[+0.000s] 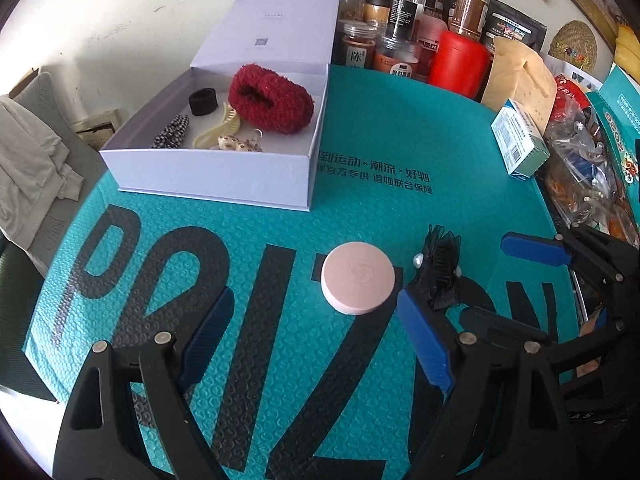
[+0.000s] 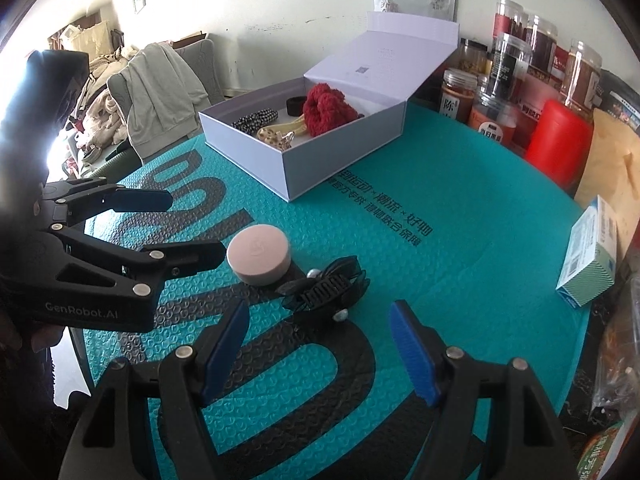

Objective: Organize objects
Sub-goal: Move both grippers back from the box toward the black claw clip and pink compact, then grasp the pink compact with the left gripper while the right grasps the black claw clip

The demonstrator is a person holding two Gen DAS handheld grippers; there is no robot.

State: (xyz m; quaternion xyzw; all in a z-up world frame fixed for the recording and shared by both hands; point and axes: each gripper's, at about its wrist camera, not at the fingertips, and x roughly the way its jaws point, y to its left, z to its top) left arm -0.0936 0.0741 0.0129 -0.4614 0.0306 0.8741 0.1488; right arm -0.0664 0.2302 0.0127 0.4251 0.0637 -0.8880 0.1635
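With both the left gripper (image 1: 316, 336) and right gripper (image 2: 320, 344) spread and empty, you are at pickup: close on the pink compact (image 1: 358, 277) or black hair clip (image 2: 326, 290) on the table (image 1: 440, 152), then carry it to the open box (image 1: 208, 176).

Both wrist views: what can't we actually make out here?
- Black hair clip, left wrist view: lower part hidden behind the left gripper finger.
- White box, right wrist view: items behind the red scrunchie are covered by it.
- Jars, both views: labels too small to read.
- Pink round case: contents not visible, lid shut.
- Right gripper: open, nothing held.
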